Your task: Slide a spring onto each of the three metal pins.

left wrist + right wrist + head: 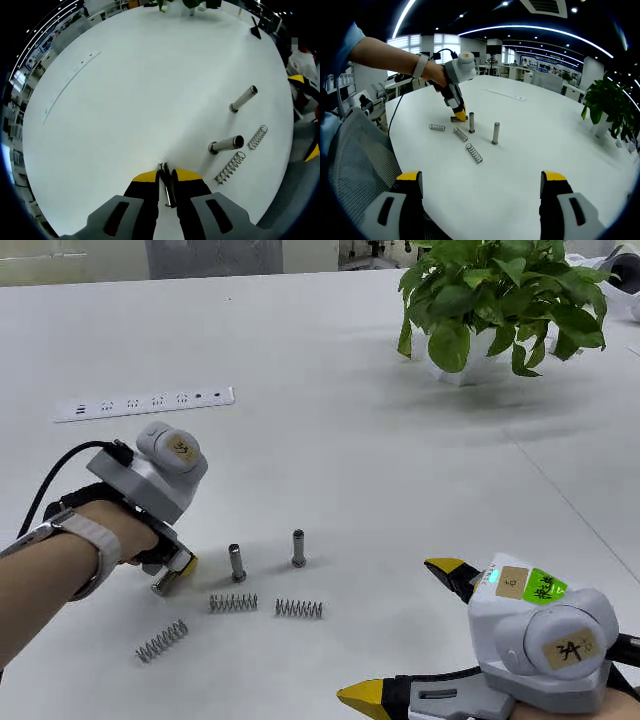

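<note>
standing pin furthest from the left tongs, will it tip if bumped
Likely tips easily: the pin stands tall and thin on a small foot. Being round, it would probably roll once down. Shiny metal, so probably stiff, slippery.

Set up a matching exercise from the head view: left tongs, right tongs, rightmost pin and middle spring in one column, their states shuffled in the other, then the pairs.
Column one:
1. left tongs
2. right tongs
3. rightmost pin
4. middle spring

Column two:
A. lying flat on the table
B. open, holding nothing
C. standing upright
D. shut on the third pin

Pairs: 1-D, 2-B, 3-C, 4-A
</note>
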